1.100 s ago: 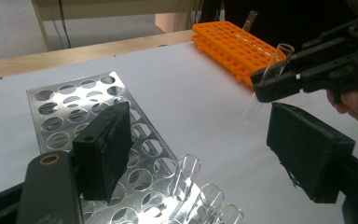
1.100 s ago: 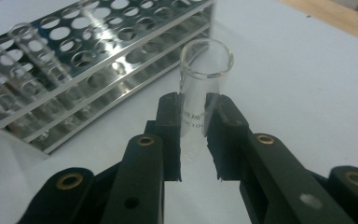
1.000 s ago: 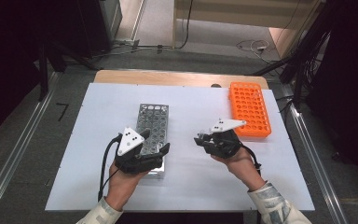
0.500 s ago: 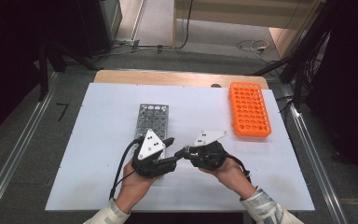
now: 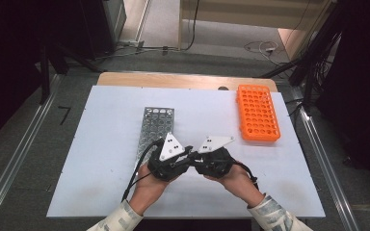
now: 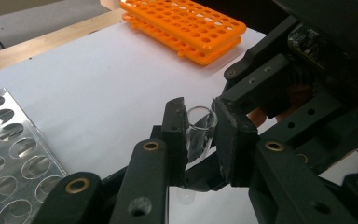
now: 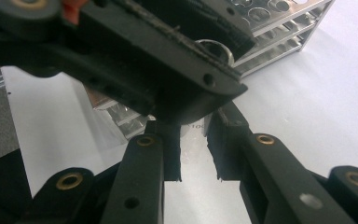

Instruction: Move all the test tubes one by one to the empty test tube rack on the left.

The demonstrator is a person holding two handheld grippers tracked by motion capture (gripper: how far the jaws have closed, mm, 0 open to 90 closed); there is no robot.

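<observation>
The white table [image 5: 101, 144] carries a metal rack [image 5: 155, 126] at centre and an orange rack [image 5: 257, 112] to my right. Near the front edge, my left gripper [image 6: 200, 135] and right gripper [image 7: 193, 156] meet tip to tip. Both are clamped on one clear glass tube [image 6: 199, 133]; the left jaws have just been closing onto it.

test tube [image 6: 199, 133]: clear, glossy glass or plastic, which cannot be told. near rack [image 5: 154, 126]: bare metal, dull sheen, punched holes. far rack [image 5: 257, 113]: orange plastic, smooth. table sheet [image 5: 106, 120]: white, matt. table edge [image 5: 183, 80]: wood. gripper pads [image 6: 175, 135]: black, rough-textured.
</observation>
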